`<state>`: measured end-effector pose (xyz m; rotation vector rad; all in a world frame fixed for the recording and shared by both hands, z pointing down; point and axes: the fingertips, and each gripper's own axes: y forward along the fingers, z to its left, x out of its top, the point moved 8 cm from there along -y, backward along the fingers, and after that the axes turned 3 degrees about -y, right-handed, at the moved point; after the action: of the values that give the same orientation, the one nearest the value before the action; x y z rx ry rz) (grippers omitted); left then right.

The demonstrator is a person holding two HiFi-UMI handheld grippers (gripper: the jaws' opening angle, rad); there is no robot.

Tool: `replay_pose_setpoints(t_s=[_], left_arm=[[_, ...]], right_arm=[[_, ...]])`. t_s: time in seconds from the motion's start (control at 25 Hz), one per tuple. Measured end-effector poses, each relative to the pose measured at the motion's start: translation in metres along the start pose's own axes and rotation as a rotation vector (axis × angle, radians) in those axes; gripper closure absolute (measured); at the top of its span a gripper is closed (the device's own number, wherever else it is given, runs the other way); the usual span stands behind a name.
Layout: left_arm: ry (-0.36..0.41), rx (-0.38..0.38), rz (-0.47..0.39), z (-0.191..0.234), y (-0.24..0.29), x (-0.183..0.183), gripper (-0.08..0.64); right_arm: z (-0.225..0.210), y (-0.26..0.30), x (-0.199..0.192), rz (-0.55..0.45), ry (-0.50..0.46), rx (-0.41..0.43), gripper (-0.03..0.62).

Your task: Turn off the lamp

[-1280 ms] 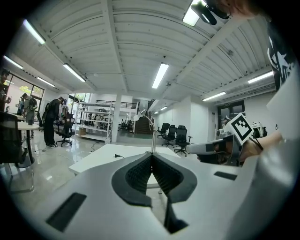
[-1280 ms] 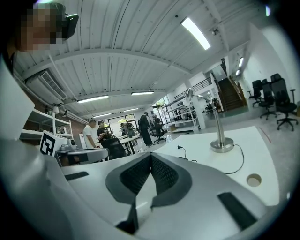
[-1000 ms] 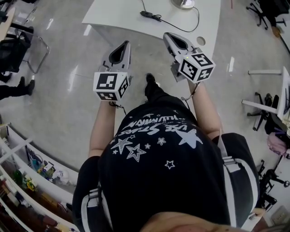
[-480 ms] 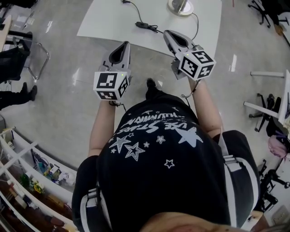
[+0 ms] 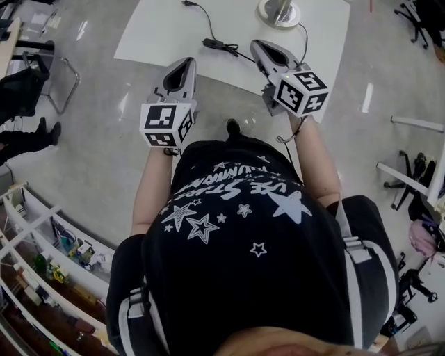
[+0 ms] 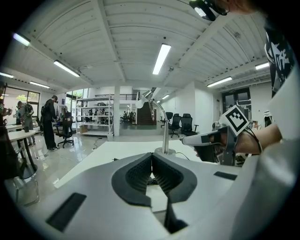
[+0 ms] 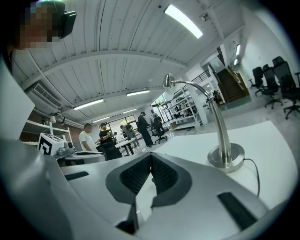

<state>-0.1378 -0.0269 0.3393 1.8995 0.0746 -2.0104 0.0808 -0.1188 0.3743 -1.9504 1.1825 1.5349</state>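
A silver gooseneck lamp stands on its round base [image 5: 279, 12] at the far side of a white table [image 5: 160, 31]. Its black cord, with a small block on it [image 5: 221, 46], runs across the tabletop. My left gripper [image 5: 182, 64] is shut and empty, its tip over the table's near edge. The right gripper [image 5: 259, 46] is also shut and empty, over the table just short of the cord. In the left gripper view the lamp [image 6: 164, 129] rises straight beyond the closed jaws [image 6: 152, 157]. The right gripper view has the lamp base [image 7: 226, 156] to the right of the closed jaws [image 7: 151, 159].
A grey shiny floor surrounds the table. A dark chair [image 5: 31, 80] stands at the left, shelving [image 5: 42, 257] at the lower left, and office chairs [image 5: 421, 177] at the right. Several people [image 7: 86, 138] stand by distant desks.
Both grippers have moved forward together to the table. In the head view the table, cord and lamp base have slid down closer to the gripper tips. The jaws stayed shut.
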Motion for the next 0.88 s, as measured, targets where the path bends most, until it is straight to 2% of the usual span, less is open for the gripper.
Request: replay_pose_setpoints(t_s=[0.32,0.6,0.88], left_arm=[[0.055,-0.015,0.042,-0.001,0.015,-0.001,0.549],[0.072,-0.09,0.087,0.018,0.04,-0.007,0.549],[0.16,-0.211,0.177,0.051,0.072,-0.017,0.548]], right_arm=[[-0.01,0.01,-0.006,0.011,0.027,0.014,0.586],[-0.008,0.025,-0.011,0.017,0.048,-0.019,0.586],[-0.006,0.044,-0.021,0.059,0.041,-0.08,0.586]])
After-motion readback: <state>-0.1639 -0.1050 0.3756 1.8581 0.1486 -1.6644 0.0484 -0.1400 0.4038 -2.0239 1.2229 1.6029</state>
